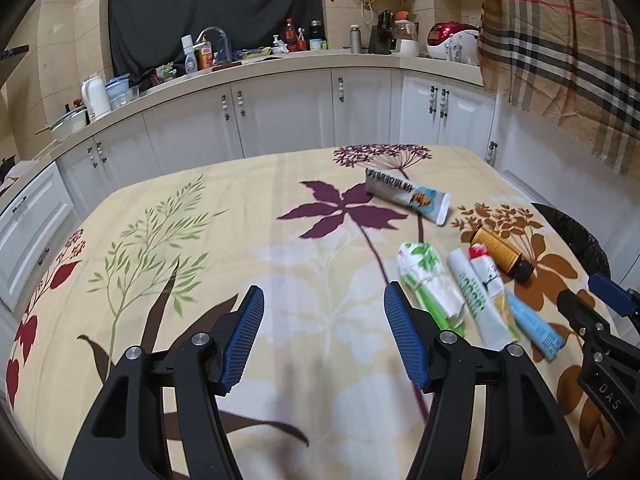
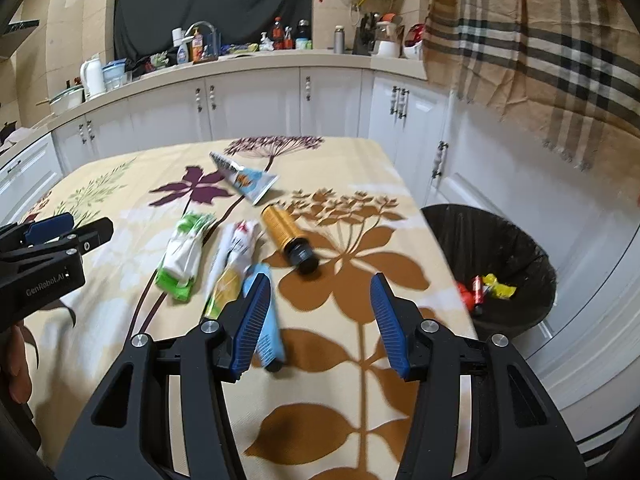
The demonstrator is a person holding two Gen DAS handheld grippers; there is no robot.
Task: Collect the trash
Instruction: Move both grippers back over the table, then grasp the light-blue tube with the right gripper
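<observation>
A: While both grippers hang over the flowered tablecloth point(image 1: 248, 216), what has the left gripper point(image 1: 324, 332) got?

B: Nothing. Jaws stand well apart, only bare cloth between the blue pads.

A: Trash positions, left to right?

B: Green-and-white packet point(image 1: 430, 284), then a white tube with a red end point(image 1: 486, 280) beside a white tube with green print point(image 1: 472, 292); a light blue tube point(image 1: 536, 324) lies at their near end. Beyond them lies an amber bottle with a black cap point(image 1: 502, 256), with a white tube bearing an orange picture point(image 1: 408, 194) farther back.

A: Right gripper point(image 2: 320, 322)?

B: Jaws apart, empty. Its left pad sits over the light blue tube, contact unclear.

A: Bin?

B: Black-lined bin point(image 2: 520, 248) on the floor off the table's right edge, a few red and yellow wrappers point(image 2: 486, 286) inside.
</observation>
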